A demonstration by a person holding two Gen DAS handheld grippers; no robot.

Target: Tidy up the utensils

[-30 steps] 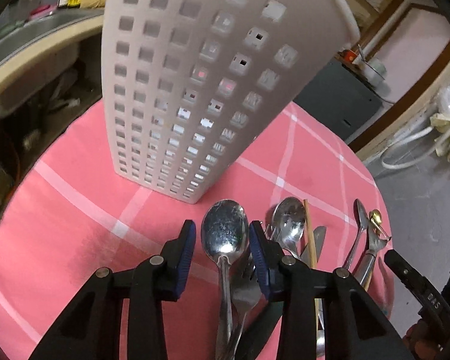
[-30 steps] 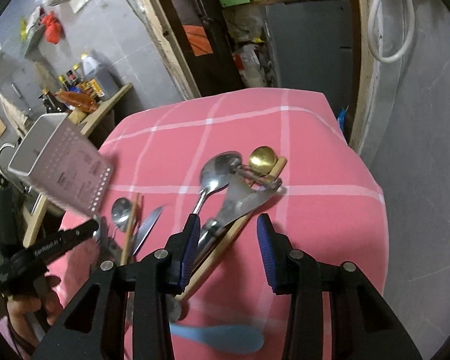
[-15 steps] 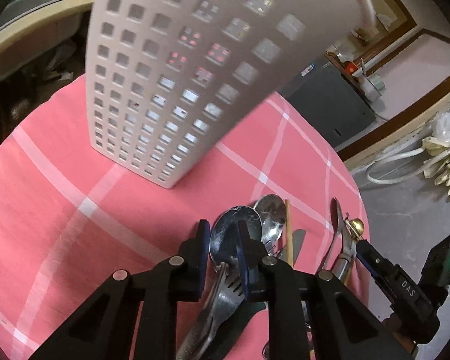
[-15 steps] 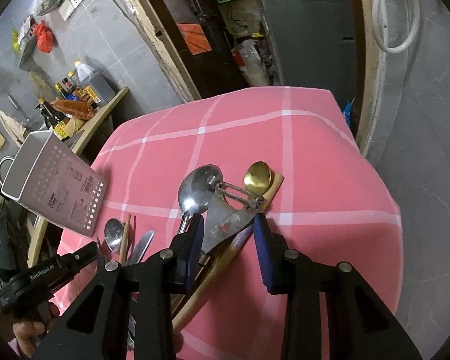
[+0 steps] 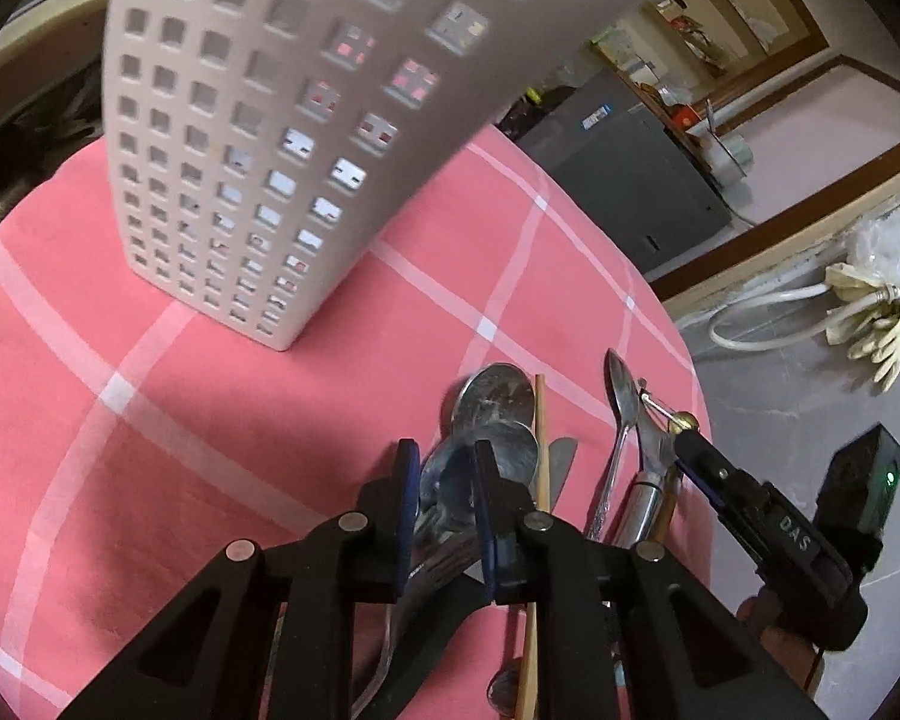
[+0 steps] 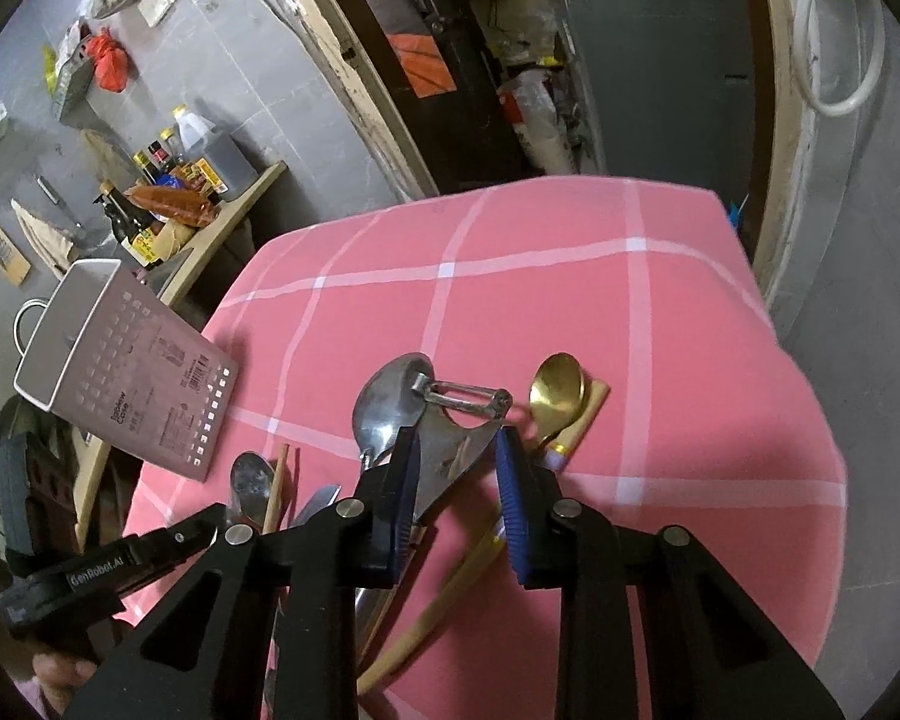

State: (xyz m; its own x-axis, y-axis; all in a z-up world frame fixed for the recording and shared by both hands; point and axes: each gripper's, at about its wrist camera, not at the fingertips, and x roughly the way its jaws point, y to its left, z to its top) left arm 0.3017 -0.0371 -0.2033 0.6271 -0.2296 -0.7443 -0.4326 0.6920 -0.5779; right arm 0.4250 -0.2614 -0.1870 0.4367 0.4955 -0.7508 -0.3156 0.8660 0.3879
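Observation:
My left gripper [image 5: 444, 456] is shut on a metal spoon [image 5: 501, 450], gripping it at the bowl end above a fork [image 5: 438, 564]. A second spoon [image 5: 498, 390] and a wooden chopstick [image 5: 540, 450] lie just past it. The white perforated utensil holder [image 5: 258, 150] stands upright behind them on the pink checked cloth [image 5: 150, 420]. My right gripper [image 6: 457, 441] is closing its jaws around a metal peeler [image 6: 450, 456], which lies between the pads, with a strip of cloth showing beside the right pad. A large spoon [image 6: 390, 396] and a gold spoon [image 6: 558, 384] flank the peeler.
The holder [image 6: 126, 384] stands far left in the right wrist view, near the table's edge. A small spoon [image 6: 249, 480], a knife [image 6: 324, 498] and a wooden handle [image 6: 450, 600] lie between the grippers. Bottles [image 6: 168, 180] crowd a shelf. A dark cabinet [image 5: 618, 180] and rubber gloves [image 5: 870, 324] are beyond the table.
The left jaws closed on the spoon and the left gripper tilted. The right gripper moved forward over the peeler and its jaws narrowed around it.

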